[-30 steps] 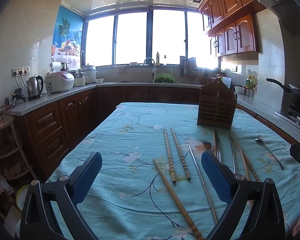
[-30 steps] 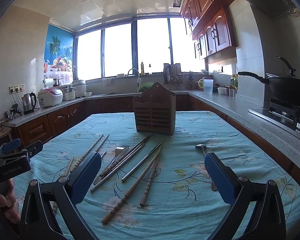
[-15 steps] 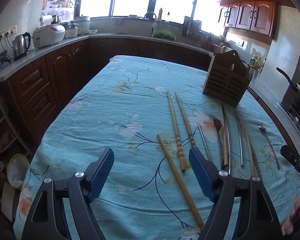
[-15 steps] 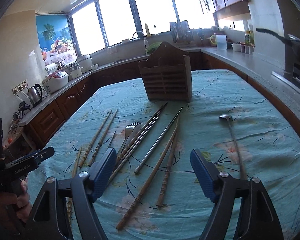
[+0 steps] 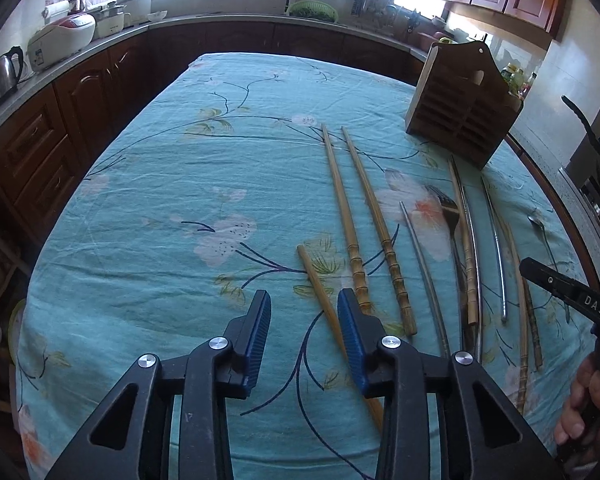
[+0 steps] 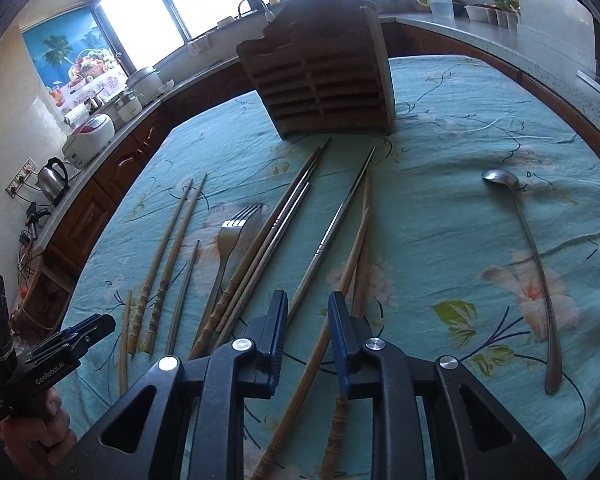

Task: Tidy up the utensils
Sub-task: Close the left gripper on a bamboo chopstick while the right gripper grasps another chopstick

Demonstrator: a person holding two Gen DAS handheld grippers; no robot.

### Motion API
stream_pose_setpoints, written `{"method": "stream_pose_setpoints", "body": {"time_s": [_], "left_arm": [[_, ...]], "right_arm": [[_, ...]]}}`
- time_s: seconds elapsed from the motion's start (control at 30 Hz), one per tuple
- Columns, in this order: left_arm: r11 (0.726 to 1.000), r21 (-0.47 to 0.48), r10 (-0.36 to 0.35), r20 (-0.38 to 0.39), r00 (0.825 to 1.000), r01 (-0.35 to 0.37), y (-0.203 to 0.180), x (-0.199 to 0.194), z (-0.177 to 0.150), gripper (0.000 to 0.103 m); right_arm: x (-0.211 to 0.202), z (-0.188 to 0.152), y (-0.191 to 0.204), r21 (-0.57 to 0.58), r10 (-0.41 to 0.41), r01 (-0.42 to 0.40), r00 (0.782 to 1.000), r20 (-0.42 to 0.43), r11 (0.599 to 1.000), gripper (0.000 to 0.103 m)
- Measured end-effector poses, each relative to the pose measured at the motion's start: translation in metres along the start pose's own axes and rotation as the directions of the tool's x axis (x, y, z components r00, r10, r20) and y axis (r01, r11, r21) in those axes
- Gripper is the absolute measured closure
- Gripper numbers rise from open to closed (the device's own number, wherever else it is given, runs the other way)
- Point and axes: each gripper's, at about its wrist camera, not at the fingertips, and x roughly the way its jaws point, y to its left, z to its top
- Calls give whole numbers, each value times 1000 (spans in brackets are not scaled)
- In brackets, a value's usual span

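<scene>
chopsticks [image 6: 180, 240] flat on tablecloth [image 6: 440, 240], tips toward wooden holder [image 6: 320, 80].

Right tongs [image 6: 307, 330] point down over the table [image 6: 440, 216], jaws closing; a bamboo chopstick [image 6: 332, 312] runs through the gap, no pad contact visible. Second bamboo chopstick [image 6: 362, 256] passes under the right pad. Steel chopstick [image 6: 332, 232] just left of those. Further left: bundle of long chopsticks [image 6: 268, 240], fork [image 6: 230, 236], more bamboo pairs [image 6: 168, 256]. Spoon [image 6: 528, 252] well apart on the right. Wooden holder [image 6: 324, 84] upright at the far end. Left tongs [image 6: 72, 340] at lower-left edge, in a hand [image 6: 40, 428].
</scene>
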Motion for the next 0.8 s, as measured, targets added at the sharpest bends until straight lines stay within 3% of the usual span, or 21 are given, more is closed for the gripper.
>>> {"method": "stream_pose_setpoints", "body": {"time_s": [0.17,0.4,0.5,0.8], "left_arm": [[1000,18,-16,-31,999,16,-5,22,0,78],[993,118,1,-41,999,4,-21,38,10,85],[985,168,-20,-57,998,30,-30,48,16,87],[979,200,-18,-100,995,38,-25,56,22,87]], "right_arm": [[16,8,-4,2,-10,10,1000,-25,1000,83],[31,29,-2,-29,-32,31,999,-28,999,84],[37,35,1,-59,-49,47,998,-29,997,86],[35,35,-2,-87,-40,35,998,-58,996,86]]}}
